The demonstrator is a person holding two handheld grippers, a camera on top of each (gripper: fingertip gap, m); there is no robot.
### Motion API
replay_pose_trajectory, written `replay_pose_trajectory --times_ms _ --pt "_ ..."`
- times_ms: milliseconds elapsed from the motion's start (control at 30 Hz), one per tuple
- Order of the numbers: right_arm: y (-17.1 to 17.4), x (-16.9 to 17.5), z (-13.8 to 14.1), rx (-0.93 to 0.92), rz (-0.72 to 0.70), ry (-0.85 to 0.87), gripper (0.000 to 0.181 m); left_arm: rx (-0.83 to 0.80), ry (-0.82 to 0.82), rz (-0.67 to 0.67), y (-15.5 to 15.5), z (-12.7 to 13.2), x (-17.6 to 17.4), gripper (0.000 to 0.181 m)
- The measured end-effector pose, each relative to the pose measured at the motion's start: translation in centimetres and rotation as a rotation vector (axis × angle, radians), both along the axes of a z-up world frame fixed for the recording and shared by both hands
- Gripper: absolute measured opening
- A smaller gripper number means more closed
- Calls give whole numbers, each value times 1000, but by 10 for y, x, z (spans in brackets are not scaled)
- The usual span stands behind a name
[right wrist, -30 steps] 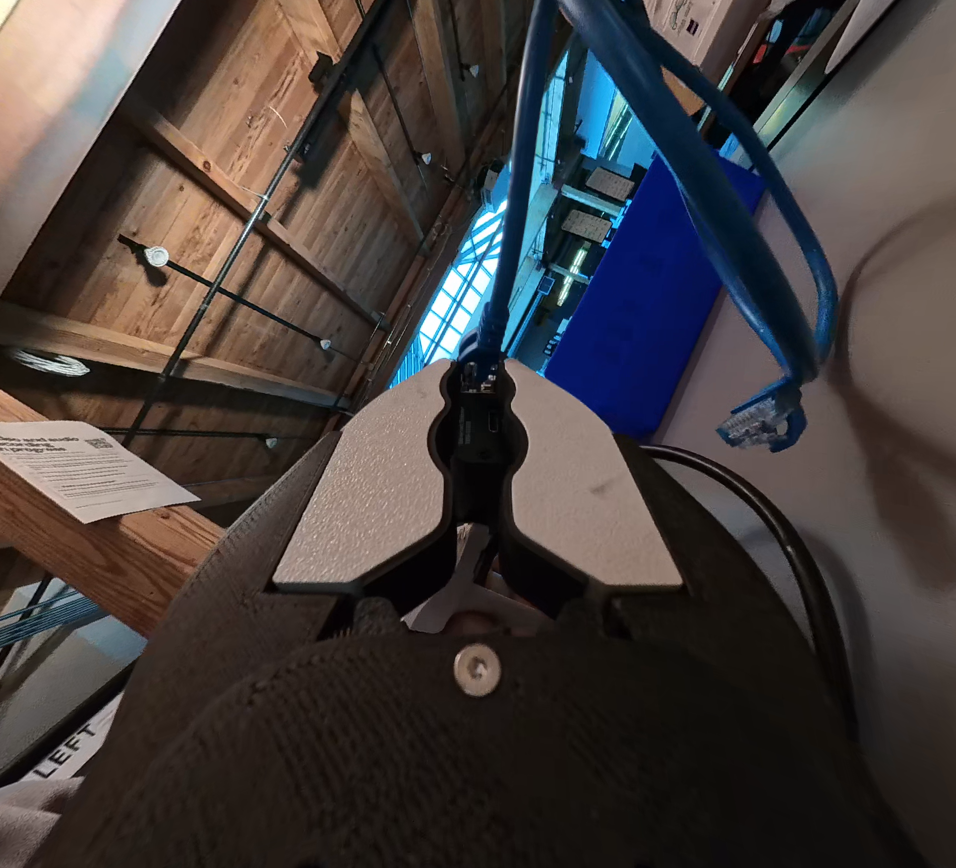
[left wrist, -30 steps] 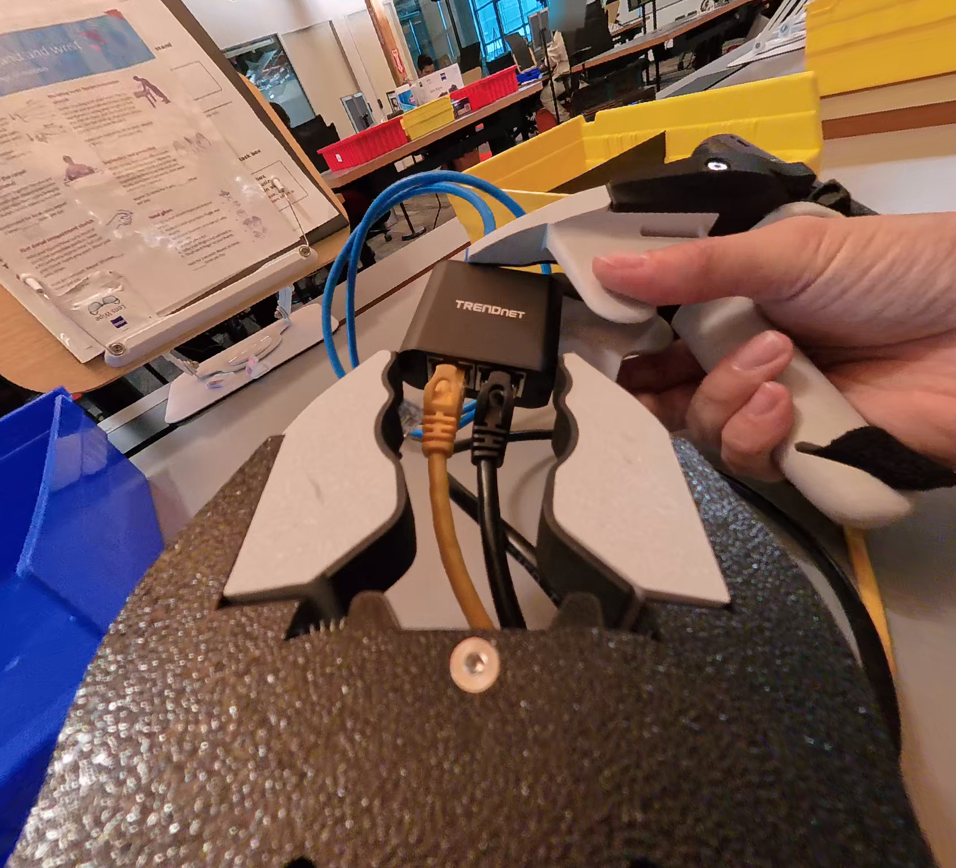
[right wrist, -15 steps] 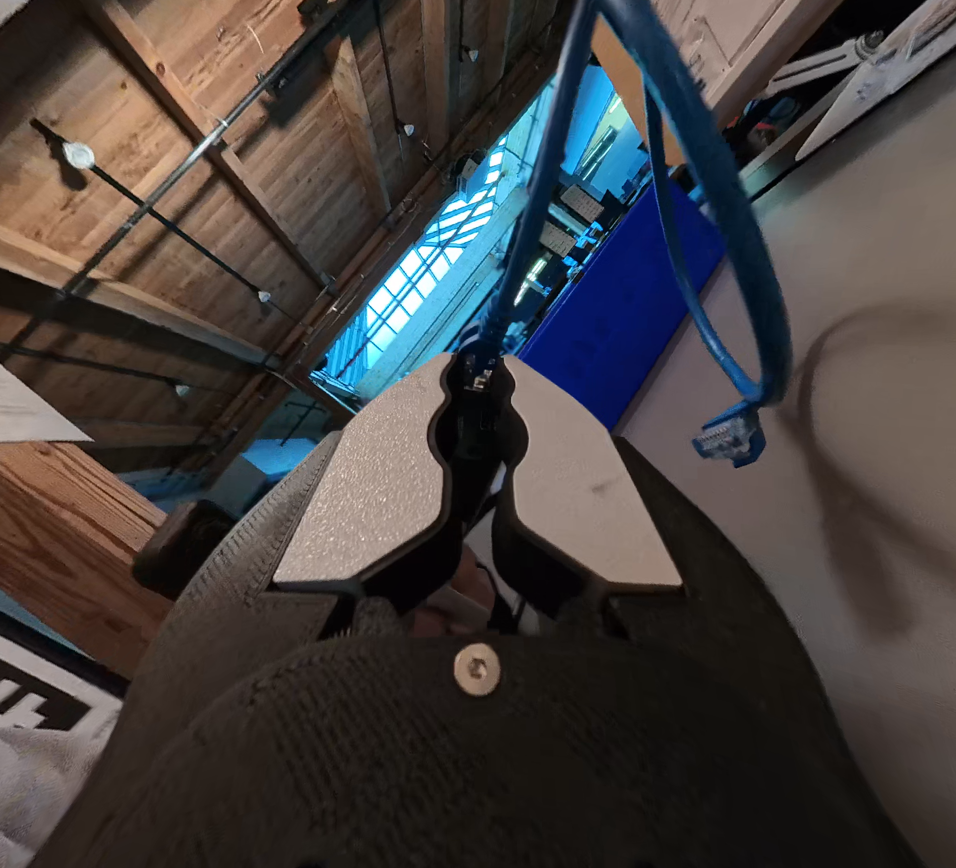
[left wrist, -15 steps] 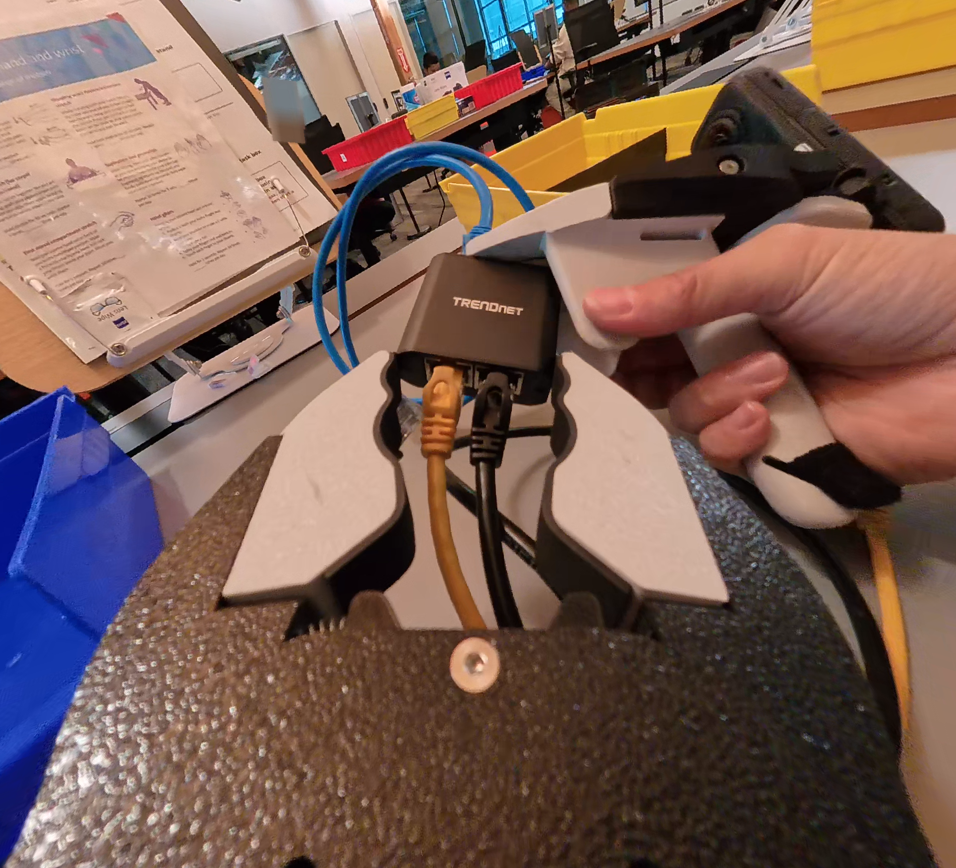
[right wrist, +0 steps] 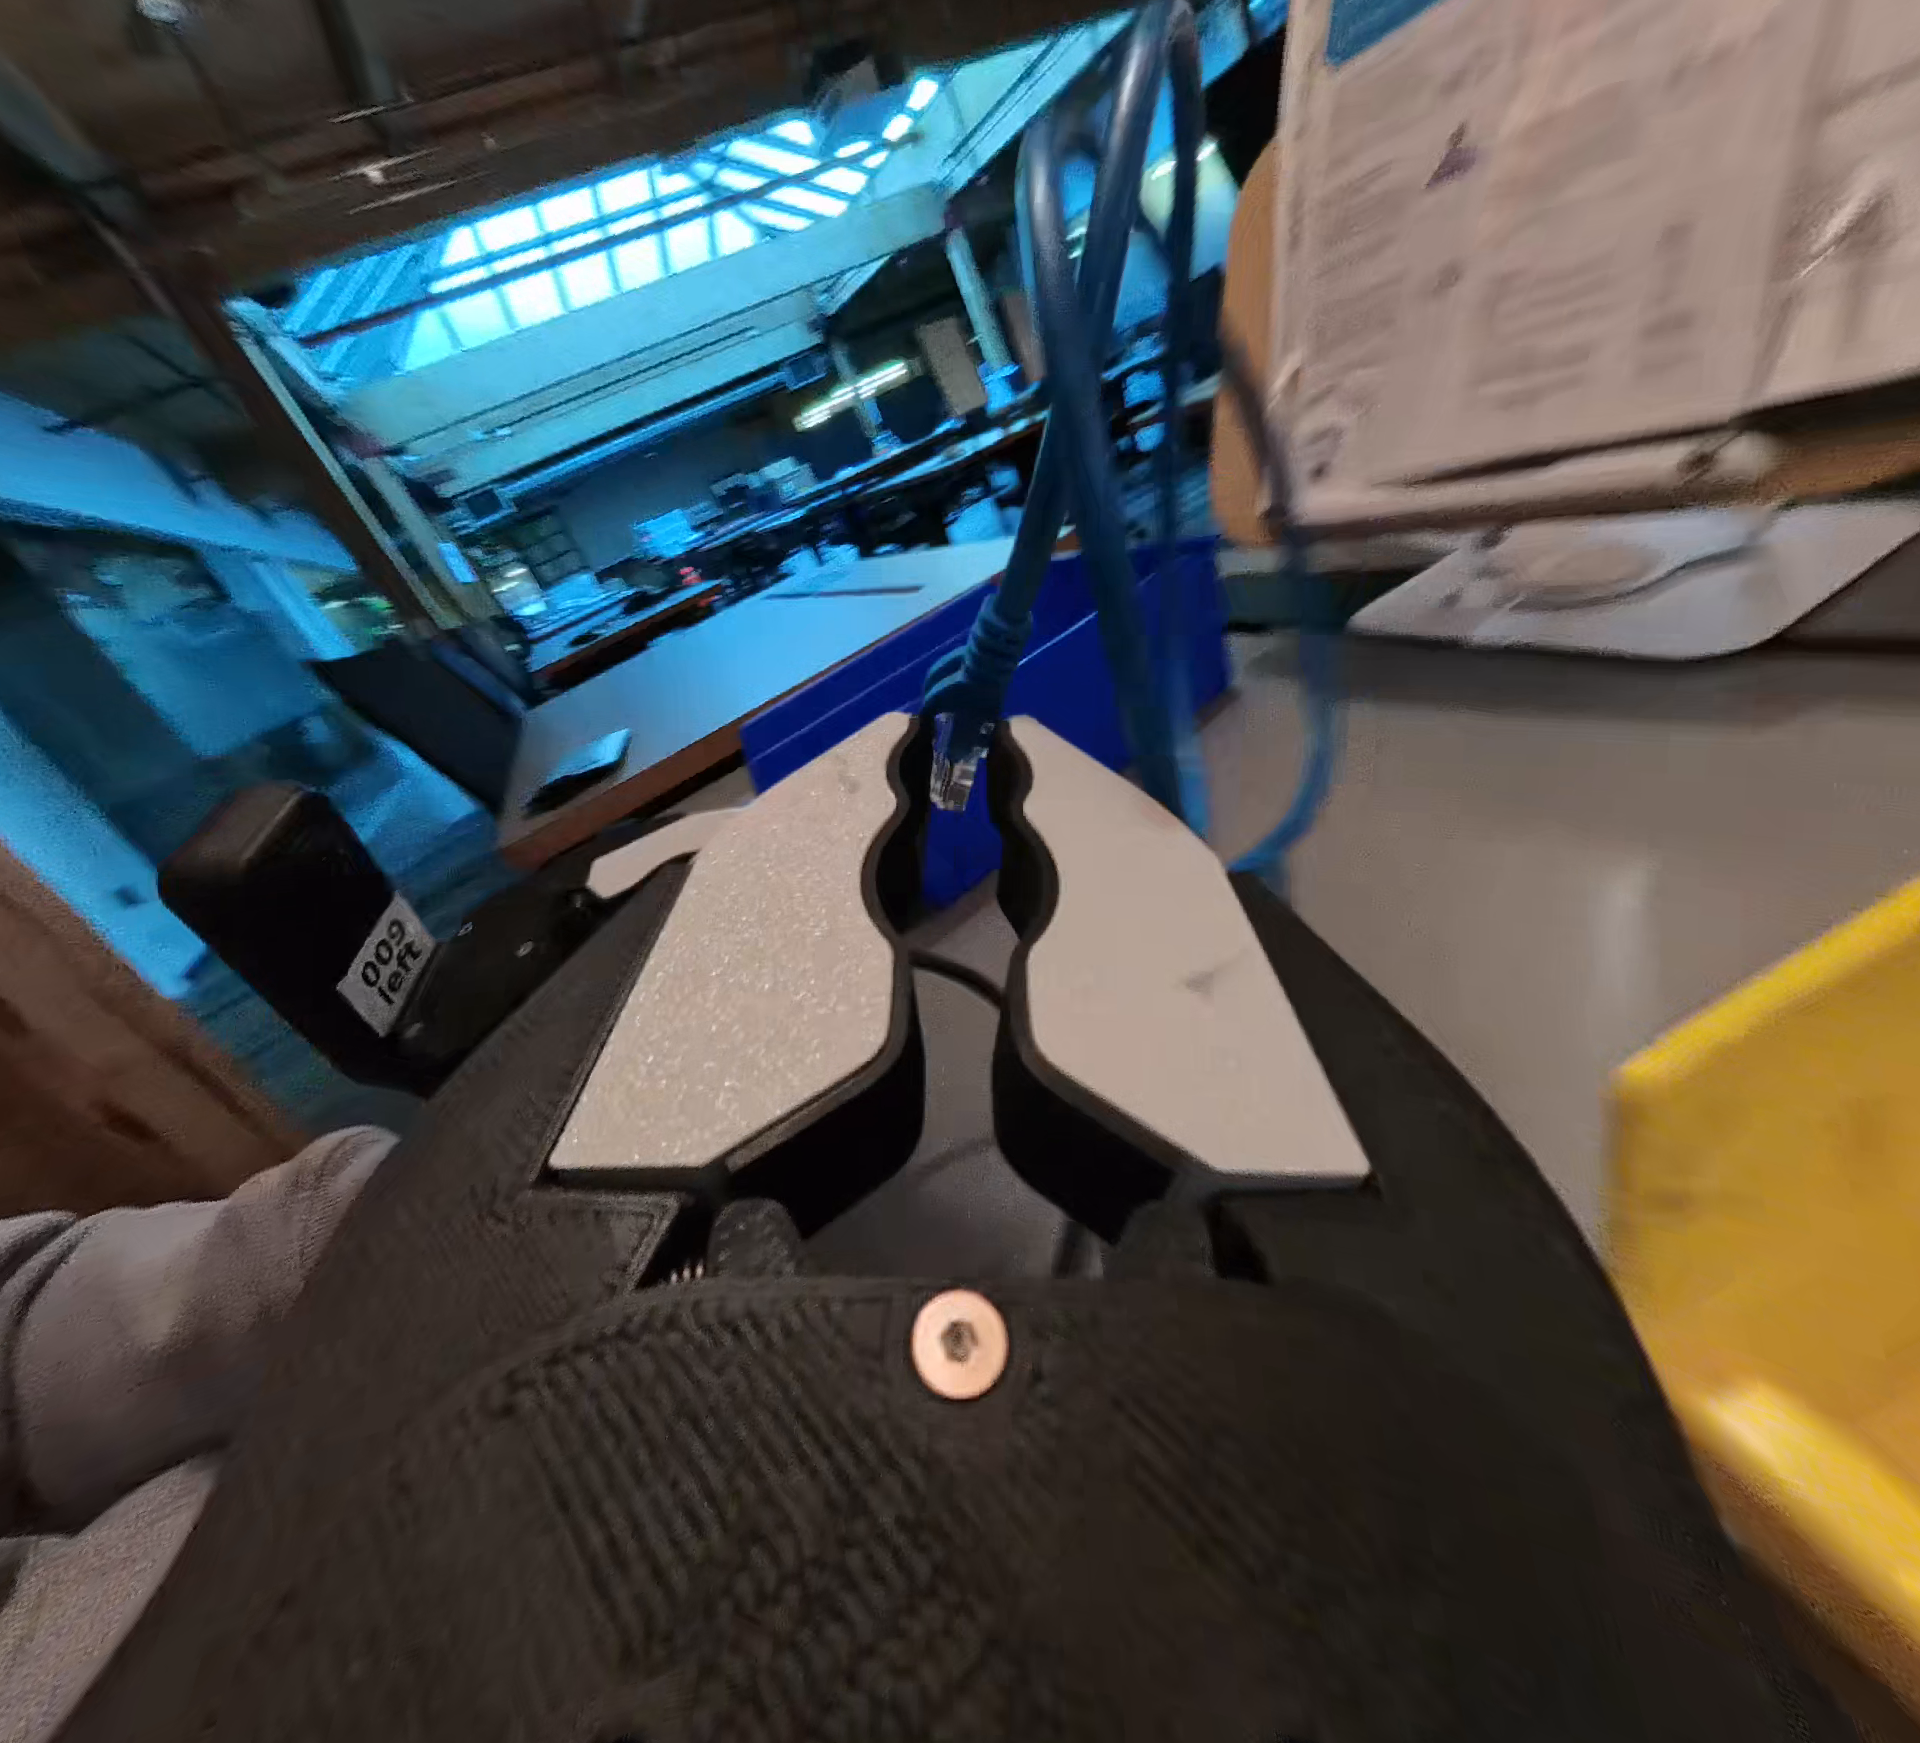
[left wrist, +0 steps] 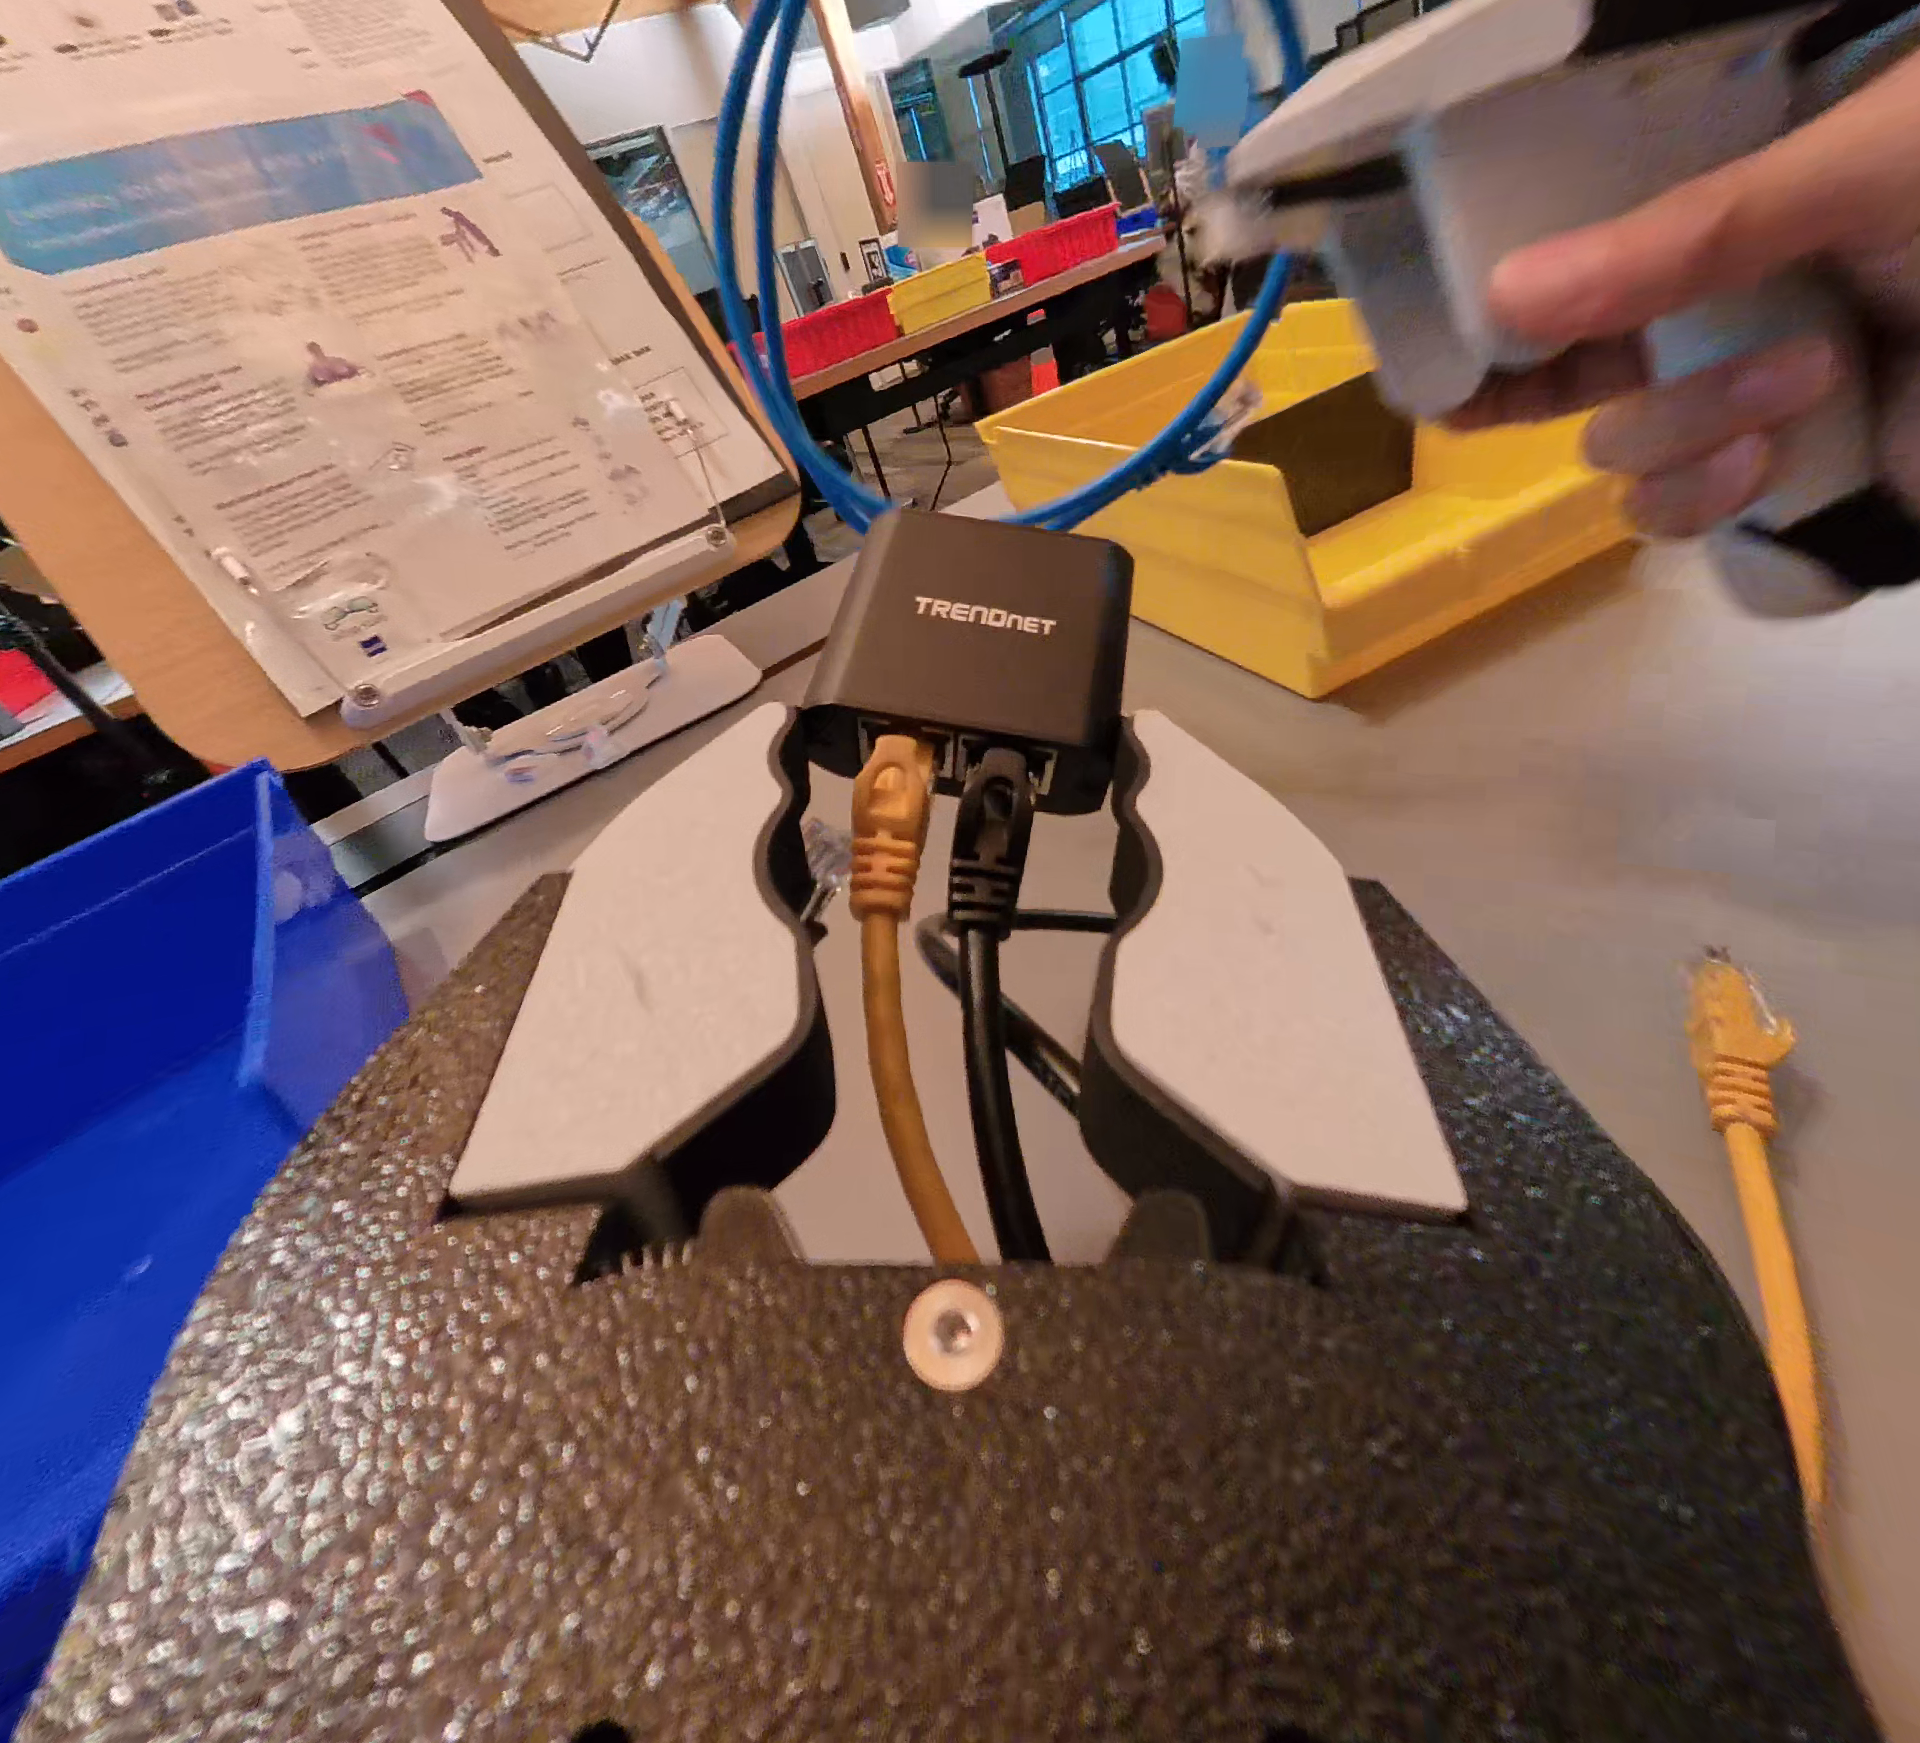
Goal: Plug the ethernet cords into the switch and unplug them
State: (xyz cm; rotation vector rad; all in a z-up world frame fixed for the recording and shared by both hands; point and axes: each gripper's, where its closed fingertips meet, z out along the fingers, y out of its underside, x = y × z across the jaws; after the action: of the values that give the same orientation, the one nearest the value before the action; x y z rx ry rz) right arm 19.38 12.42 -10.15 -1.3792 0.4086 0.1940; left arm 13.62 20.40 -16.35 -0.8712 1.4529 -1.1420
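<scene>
The right gripper (right wrist: 961,784) pinches the clear plug of the blue cord (right wrist: 1049,405) between its fingertips, jaws nearly together on it, the cord rising in a loop above and coming down again to the grey table (right wrist: 1558,810). The left gripper (left wrist: 961,758) has its jaws spread around the front of the black switch (left wrist: 977,628), one finger at each side; whether the pads actually press the casing I cannot tell. The switch sits on the table, just in front of a yellow bin (left wrist: 1247,540) and to the right of a blue bin (left wrist: 135,1018). Three cords show: the blue one, free of the switch and lifted, and an orange cord (left wrist: 888,836) and a black cord (left wrist: 987,846), both seated in front ports. A loose orange plug (left wrist: 1735,1054) lies on the table to the right, likely the other end of the orange cord. The cords look light and springy, so the loop will probably swing and tug; the plugs are small, hard and slippery with a brittle latch tab, best gripped across the boot just behind the tab. The switch seems light enough to slide unless braced.
</scene>
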Motion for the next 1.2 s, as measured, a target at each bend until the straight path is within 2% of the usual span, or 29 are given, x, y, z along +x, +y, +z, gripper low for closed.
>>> replay_pose_trajectory --times_ms 133,200,267,333,400,467,533,600,700,733,767,900,1000,1100,1167,1200 --pt "-50 25 24 24 -75 48 11 -35 14 16 13 -1 0 55" --pt "-71 34 19 -3 -56 87 11 -47 16 11 14 -2 1 55" --pt "-94 50 12 -28 -99 103 11 -33 23 11 13 -3 1 55" --pt "-113 66 -13 -164 -120 138 12 -28 21 8 12 -3 1 55" --pt "-139 93 -36 -263 -264 142 12 -32 23 10 12 -2 1 55" --pt "-154 107 -58 -349 -312 176 12 -41 23 6 13 -2 1 55" --pt "-170 121 -64 -391 -429 150 12 -42 28 8 13 -2 1 55" --pt "-181 127 -77 -504 -483 144 14 -43 30 4 12 -3 2 55" --pt "-207 147 -86 -664 -690 31 20 -45 39 -1 11 -5 2 55" --pt "-211 150 -85 -696 -739 -14 31 -48 41 -4 10 -6 3 55" --pt "-212 153 -84 -720 -769 -53 52 -48 42 -3 10 -7 3 55" --pt "-206 150 -72 -762 -792 -151 69 -49 48 -9 10 -8 3 55" --pt "-192 140 -54 -727 -759 -188 76 -50 56 -23 9 -8 3 55" --pt "-189 135 -41 -782 -818 -256 79 -56 73 -40 7 -10 4 55" --pt "-187 139 -52 -833 -805 -263 72 -69 81 -42 8 -10 4 55" --pt "-185 141 -68 -877 -753 -250 64 -73 83 -44 8 -11 4 55"
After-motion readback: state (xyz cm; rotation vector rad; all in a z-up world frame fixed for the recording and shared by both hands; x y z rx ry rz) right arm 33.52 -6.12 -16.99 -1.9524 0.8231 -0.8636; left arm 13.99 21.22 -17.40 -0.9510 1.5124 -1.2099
